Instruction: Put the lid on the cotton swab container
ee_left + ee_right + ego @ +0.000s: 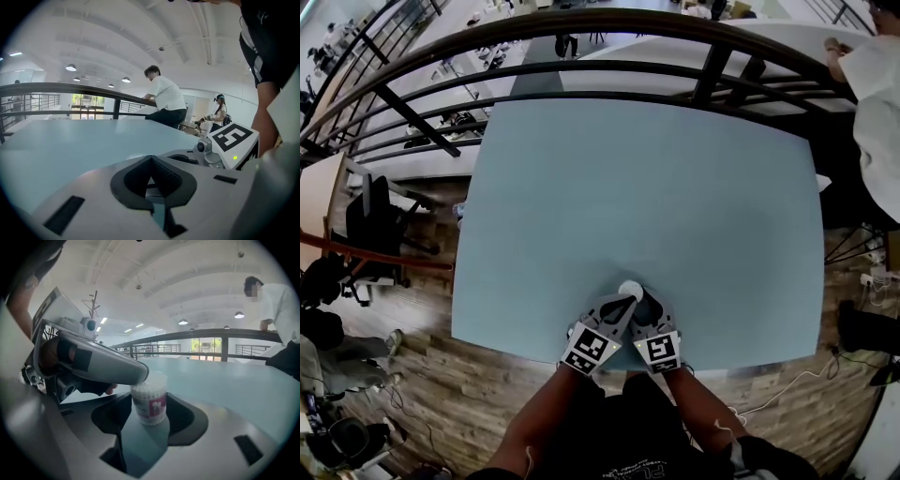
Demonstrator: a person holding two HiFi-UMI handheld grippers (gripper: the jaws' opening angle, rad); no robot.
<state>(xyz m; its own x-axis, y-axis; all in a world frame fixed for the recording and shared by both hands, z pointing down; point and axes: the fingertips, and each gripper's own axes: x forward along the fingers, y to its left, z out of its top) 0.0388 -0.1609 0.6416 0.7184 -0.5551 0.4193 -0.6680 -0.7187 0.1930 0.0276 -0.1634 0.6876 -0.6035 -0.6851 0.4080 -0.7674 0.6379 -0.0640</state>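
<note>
Nearest, squeezed the cotton swab container (152, 408) from both sides with the right gripper (149, 398), upright and full of white swabs. Stood just inside the near edge of the blue table (656, 187). Right beside, had the left gripper (151, 159) shut tip to tip, most likely on the rim of the clear lid (157, 375). Held that lid at the very top of the container, touching or almost on; hard to tell how far down. Looked like the closing step, nearly done but not yet snug.

To finish well, probably needed a flat lid, not a tipped one. Needed the ring of the lid right over the mouth of the container, with no swab heads caught under the edge. Called for a slow push straight down, with a steady hold below to stop any wobble. Better to let go of the lid only after a tight fit all round. Risked a spill of swabs with a crooked push.

Farther off, stretched away wide and blue. Beyond that, had a dark railing (637, 17) and a person (164, 96) in a white shirt, leaning there.
</note>
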